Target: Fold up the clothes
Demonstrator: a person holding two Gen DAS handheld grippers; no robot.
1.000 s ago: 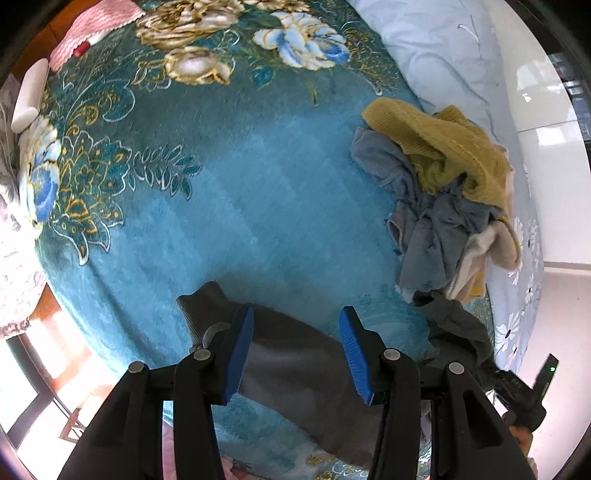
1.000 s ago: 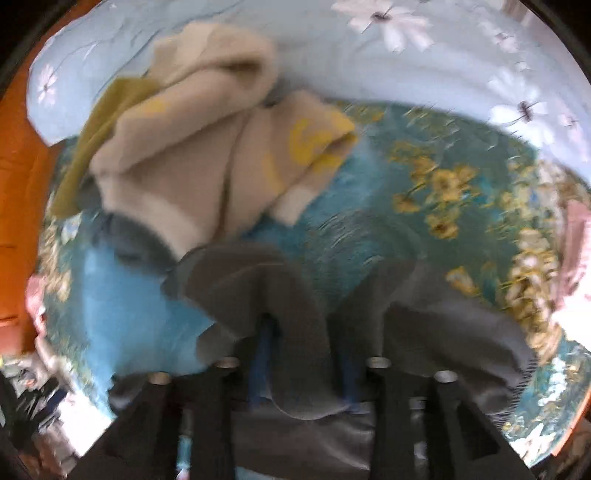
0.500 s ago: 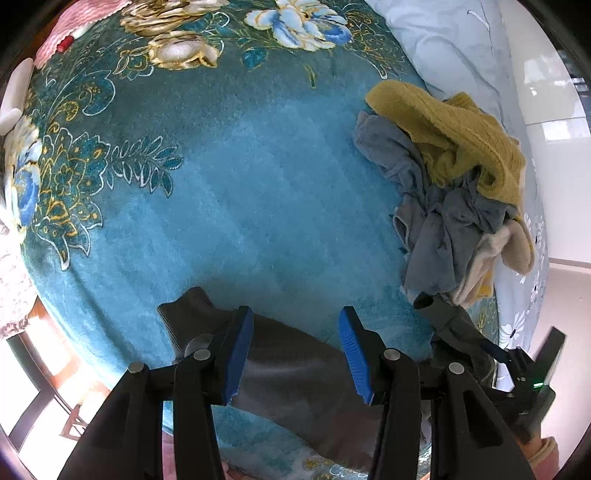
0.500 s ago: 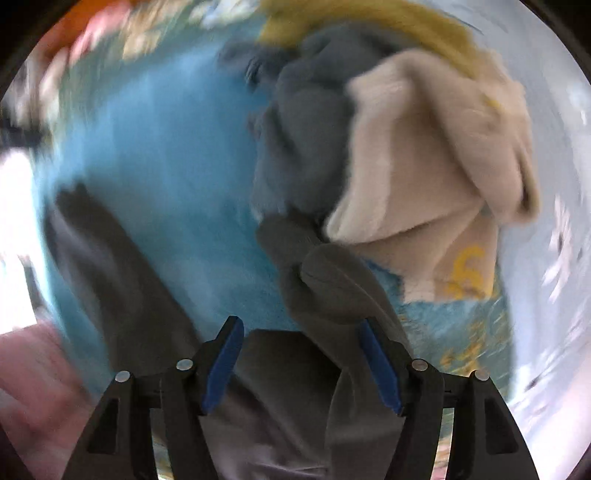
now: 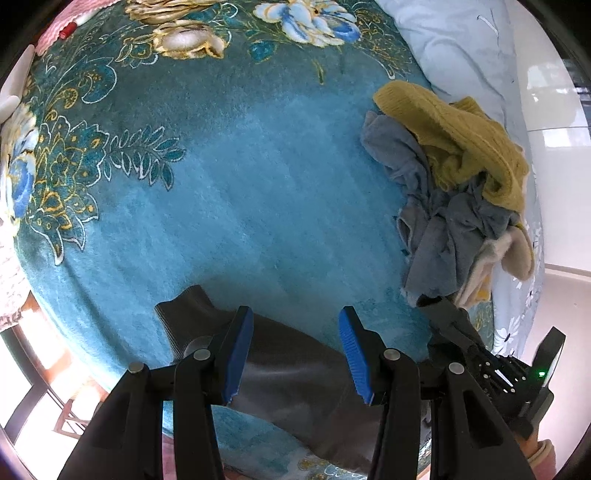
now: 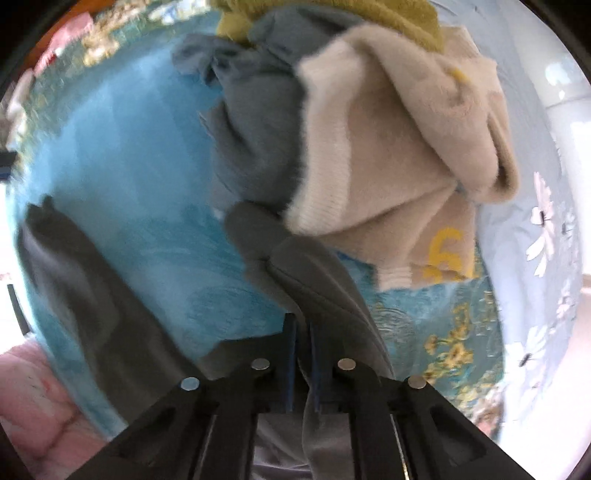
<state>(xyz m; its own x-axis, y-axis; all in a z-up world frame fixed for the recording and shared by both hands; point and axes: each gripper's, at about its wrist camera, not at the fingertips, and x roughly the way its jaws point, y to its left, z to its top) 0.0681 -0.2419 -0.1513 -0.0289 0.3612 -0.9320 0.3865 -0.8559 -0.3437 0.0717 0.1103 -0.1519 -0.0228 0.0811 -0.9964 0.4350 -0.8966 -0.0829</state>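
Note:
A dark grey garment [image 5: 295, 373] lies along the near edge of the teal flowered blanket [image 5: 229, 199]. My left gripper [image 5: 295, 354] is open and hovers just above its middle, holding nothing. My right gripper [image 6: 301, 336] is shut on a fold of the same grey garment [image 6: 314, 277] at its right end, next to the clothes pile; it also shows in the left wrist view [image 5: 480, 362]. The garment's other end [image 6: 66, 258] trails off to the left in the right wrist view.
A pile holds a mustard sweater [image 5: 454, 136], a blue-grey shirt [image 5: 443, 221] and a beige fleece top [image 6: 399, 158] with a yellow number. A pale blue quilt [image 5: 461, 48] lies behind it. A pink cloth [image 5: 62, 26] sits at the far left corner.
My right gripper was shut a second ago, opened half a second ago, and has closed on the grey garment's fold. The left gripper stayed open and drifted slightly over the garment.

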